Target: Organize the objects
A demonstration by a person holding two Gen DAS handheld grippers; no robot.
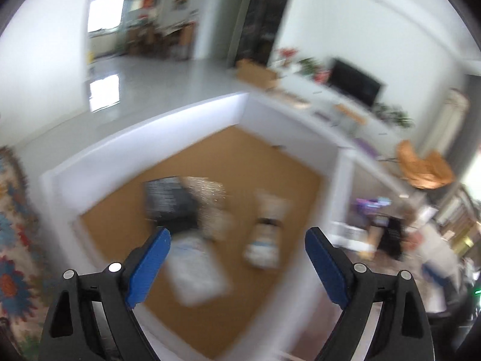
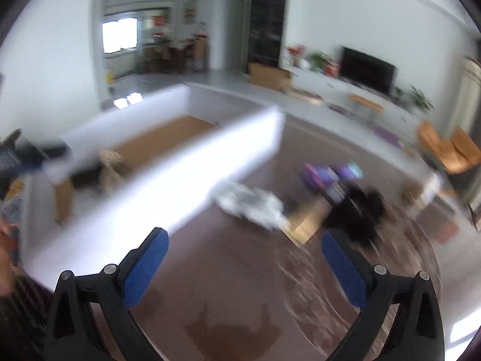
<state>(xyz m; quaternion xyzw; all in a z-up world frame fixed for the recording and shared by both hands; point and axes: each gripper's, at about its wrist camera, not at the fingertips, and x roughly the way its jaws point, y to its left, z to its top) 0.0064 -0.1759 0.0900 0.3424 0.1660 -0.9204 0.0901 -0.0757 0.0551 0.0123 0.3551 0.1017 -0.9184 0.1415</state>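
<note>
- Left gripper [image 1: 237, 234]: jaws spread wide, nothing between the blue pads [image 1: 148, 267]; no contact with any item.
- Directly ahead of and below the left gripper stands a white box [image 1: 144, 126] with a brown cardboard floor; the gripper hangs over its interior.
- Inside the box, just ahead of the left pad: a dark packet [image 1: 168, 201], with a glittery beige packet [image 1: 210, 204] touching its right side. All outlines are blurred.
- Between the two pads, lower in the box: a pale flat packet [image 1: 198, 270]. Ahead of the right pad: a narrow pale item with a dark band [image 1: 266, 228]; its kind cannot be told.
- Right gripper [image 2: 245, 239]: jaws spread wide, nothing between them; it hangs over a brown patterned rug [image 2: 225, 285].
- The box wall runs along the left side of the right gripper, just beside its left pad [image 2: 144, 267].
- Loose items lie on the rug outside the box: a crumpled white-grey item [image 2: 249, 204] ahead, between the pads; a black fuzzy item [image 2: 357, 210] just ahead of the right pad; purple items [image 2: 324, 174] further ahead.
- A yellow-brown flat item [image 2: 303, 219] lies between the white-grey and the black one.
- Heavy blur in both views; finer detail cannot be told.
</note>
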